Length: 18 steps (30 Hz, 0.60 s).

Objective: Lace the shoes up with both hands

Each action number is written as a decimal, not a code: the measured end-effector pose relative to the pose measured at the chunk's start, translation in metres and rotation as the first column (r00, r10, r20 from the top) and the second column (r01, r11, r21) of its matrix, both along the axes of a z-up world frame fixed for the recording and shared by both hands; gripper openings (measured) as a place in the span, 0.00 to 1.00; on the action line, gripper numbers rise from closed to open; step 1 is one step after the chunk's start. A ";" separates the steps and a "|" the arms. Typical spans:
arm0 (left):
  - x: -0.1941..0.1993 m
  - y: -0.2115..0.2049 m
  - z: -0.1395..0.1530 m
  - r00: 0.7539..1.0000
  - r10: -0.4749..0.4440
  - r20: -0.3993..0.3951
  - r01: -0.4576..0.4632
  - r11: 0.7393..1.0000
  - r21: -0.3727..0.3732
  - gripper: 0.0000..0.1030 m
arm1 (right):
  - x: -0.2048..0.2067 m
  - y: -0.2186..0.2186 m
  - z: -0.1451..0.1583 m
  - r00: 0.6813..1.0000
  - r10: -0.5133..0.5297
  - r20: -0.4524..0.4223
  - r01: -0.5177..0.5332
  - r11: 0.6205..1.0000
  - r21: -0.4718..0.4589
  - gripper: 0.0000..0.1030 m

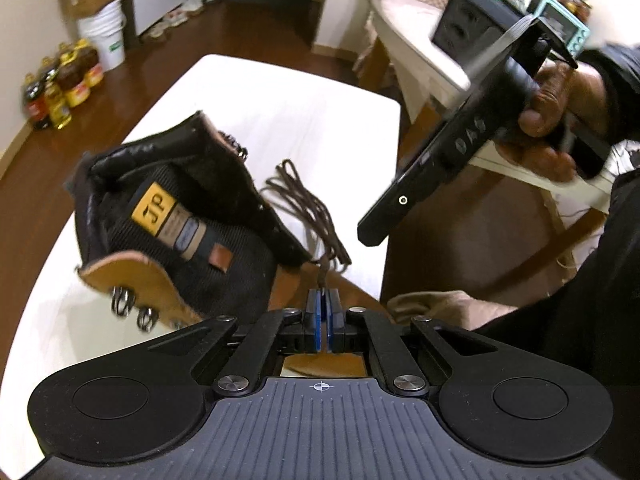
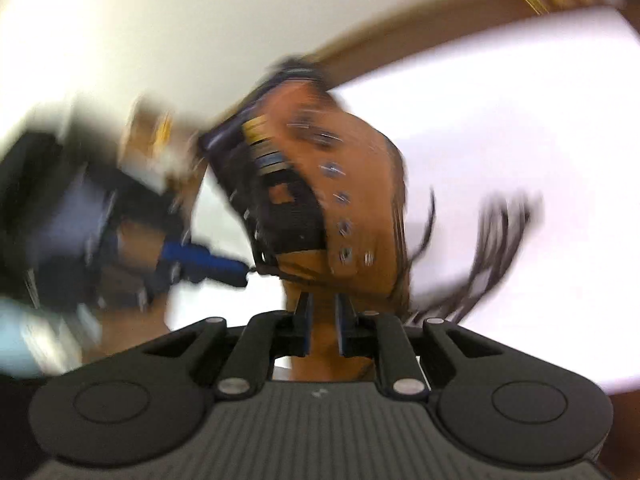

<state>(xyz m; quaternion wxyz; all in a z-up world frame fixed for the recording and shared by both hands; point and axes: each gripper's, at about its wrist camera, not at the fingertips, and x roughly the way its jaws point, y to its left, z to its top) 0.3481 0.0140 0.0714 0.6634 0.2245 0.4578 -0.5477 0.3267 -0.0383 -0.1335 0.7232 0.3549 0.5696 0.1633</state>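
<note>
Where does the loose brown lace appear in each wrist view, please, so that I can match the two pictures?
Left wrist: the lace lies coiled on the white table, centre, just right of the boot.
Right wrist: the lace is a blurred dark bundle at right of centre, again right of the boot.
Shared landmark: the boot's yellow tongue label.

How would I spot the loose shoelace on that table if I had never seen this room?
Start at the white table and find the tan-and-black boot lying on it. Just beside the boot, on the bare tabletop, lies the dark brown shoelace, a thin bundle of looped cord, the only stringy thing there.
</note>
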 end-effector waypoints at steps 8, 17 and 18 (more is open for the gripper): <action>-0.007 0.010 0.009 1.000 -0.007 0.011 0.006 1.000 0.007 0.02 | -0.030 0.005 -0.053 0.911 -0.312 -0.268 0.399 0.827 0.396 0.23; -0.011 0.019 0.010 1.000 -0.001 0.010 0.001 1.000 0.009 0.02 | -0.030 0.017 -0.065 0.897 -0.310 -0.315 0.431 0.773 0.465 0.23; -0.011 0.019 0.009 1.000 -0.002 0.008 0.002 1.000 0.007 0.02 | -0.028 0.020 -0.065 0.900 -0.303 -0.313 0.423 0.779 0.462 0.23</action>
